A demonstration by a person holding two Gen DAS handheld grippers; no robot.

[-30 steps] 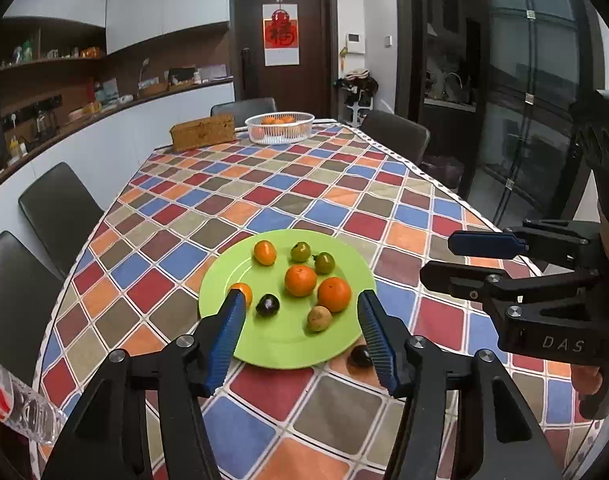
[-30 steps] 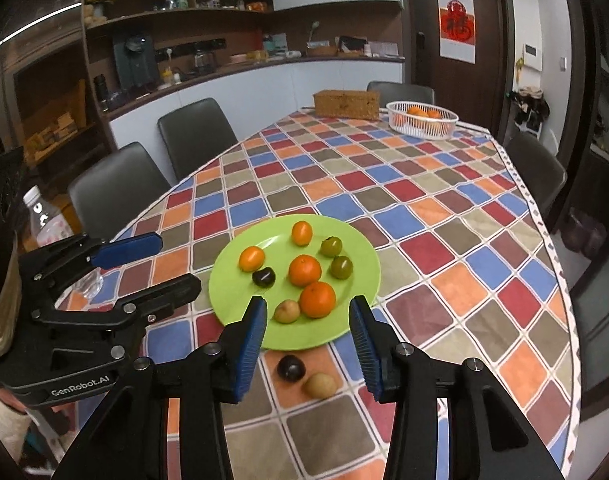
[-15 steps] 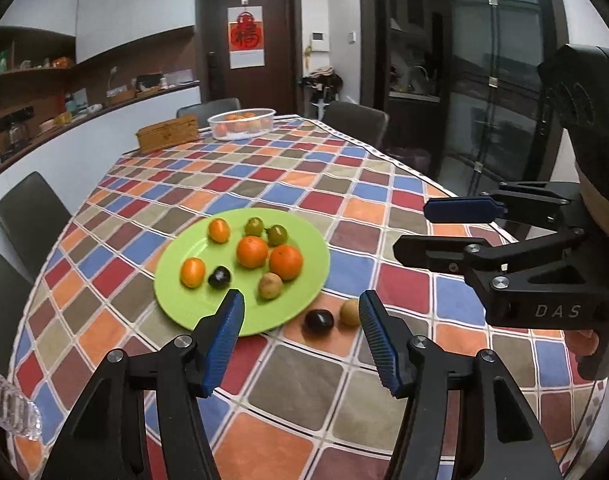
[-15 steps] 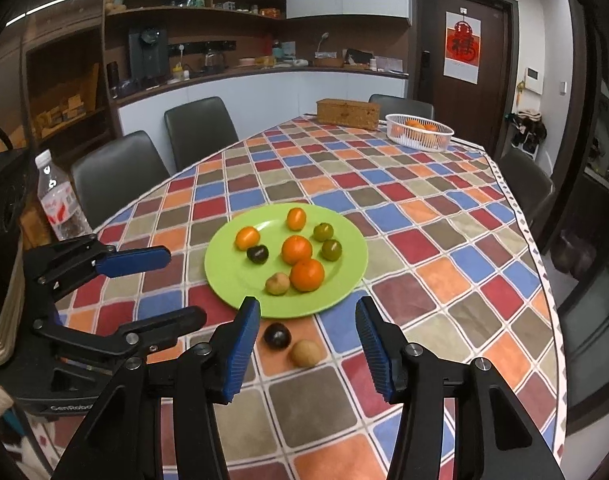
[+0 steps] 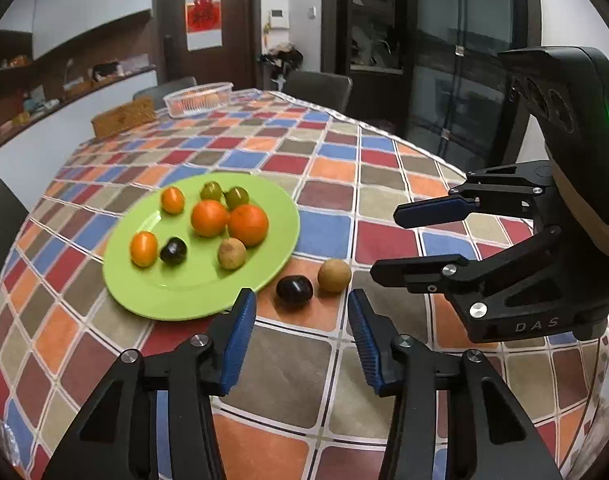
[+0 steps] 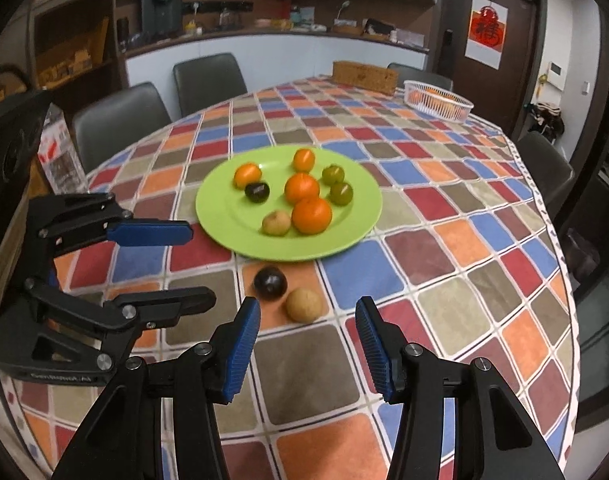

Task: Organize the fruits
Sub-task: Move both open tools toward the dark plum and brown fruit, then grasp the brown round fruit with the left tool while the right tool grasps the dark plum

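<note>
Round lime-green plate (image 5: 192,300) (image 6: 224,224) sits on table w/ multicolour checked tablecloth (image 5: 384,236) (image 6: 444,240). Fruit count on plate: 8
- 2 large oranges (image 5: 248,225) (image 6: 311,215), touching each other near plate centre
- 2 small oval orange kumquats (image 5: 143,248) (image 6: 247,175), apart, toward far/left side
- 2 small green fruits (image 5: 236,197) (image 6: 341,193), side by side
- 1 glossy dark purple plum (image 5: 173,251) (image 6: 257,192)
- 1 tan-brown round fruit (image 5: 232,253) (image 6: 276,223), just beside nearer orange

Off plate, on cloth just beside its near rim: 2 pcs, a second dark plum (image 5: 294,291) (image 6: 269,282) and a second tan-brown fruit (image 5: 334,275) (image 6: 304,305), next to each other.

Left gripper (image 5: 300,340) (image 6: 176,264): blue-padded jaws apart, nothing between them, hovering short of the loose pair. Right gripper (image 6: 308,344) (image 5: 416,240): jaws apart, holding nothing, same pair just ahead

Far end of table: 1 white mesh basket (image 6: 438,100) (image 5: 198,98) w/ orange fruit, 1 woven brown box (image 6: 364,73) (image 5: 122,115)
</note>
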